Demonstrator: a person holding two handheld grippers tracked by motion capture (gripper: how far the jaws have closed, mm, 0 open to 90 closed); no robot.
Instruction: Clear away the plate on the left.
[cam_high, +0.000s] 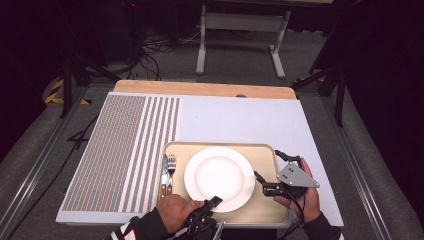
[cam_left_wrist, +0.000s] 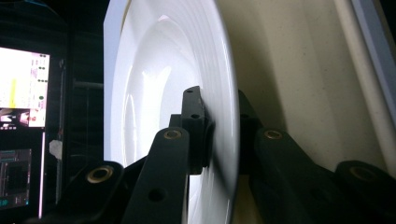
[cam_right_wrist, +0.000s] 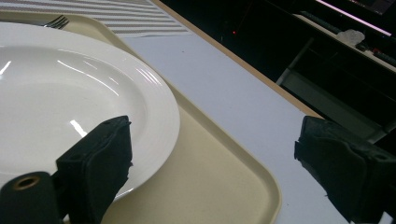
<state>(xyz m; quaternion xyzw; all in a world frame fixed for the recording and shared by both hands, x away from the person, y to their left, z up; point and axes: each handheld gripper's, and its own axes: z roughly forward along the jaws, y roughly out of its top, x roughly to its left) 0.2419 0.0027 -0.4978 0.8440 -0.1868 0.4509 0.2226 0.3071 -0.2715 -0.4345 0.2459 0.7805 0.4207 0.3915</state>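
Left gripper (cam_left_wrist: 222, 135) clamped on white plate (cam_high: 219, 177) rim, lower centre; right gripper (cam_high: 267, 169) open beside it; probably stiff, slick, breakable, best pinched at rim

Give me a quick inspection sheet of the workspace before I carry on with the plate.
Surface: white table top, striped mat on its left part.
Job's things: white plate on beige tray.
Clutter: fork and another utensil beside it on the tray's left edge.
Grippers: left hand-held gripper shut on the plate's near rim; right hand-held gripper open, over the tray's right side.
Cables: one trailing from the right gripper; more on the floor beyond the table.
Surroundings: grey floor, white table frame behind.
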